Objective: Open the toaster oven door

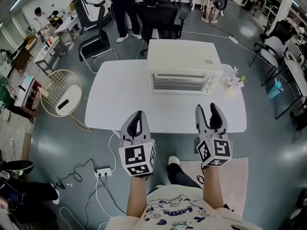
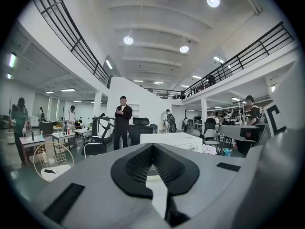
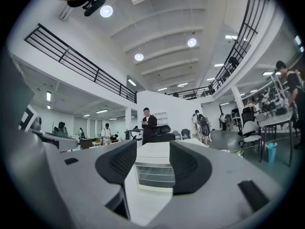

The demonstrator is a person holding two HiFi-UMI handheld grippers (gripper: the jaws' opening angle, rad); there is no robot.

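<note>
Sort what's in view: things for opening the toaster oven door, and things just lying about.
For the job: toaster oven, its door, right gripper (open), left gripper (shut).

Lying about: flowers, wire basket, chair, power strip.

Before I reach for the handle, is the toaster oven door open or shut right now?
Shut. The toaster oven has its door upright, flush against the front, in both the head and right gripper views.

Flowers (image 1: 234,76), wire chair (image 1: 52,83), power strip (image 1: 103,172).
</note>
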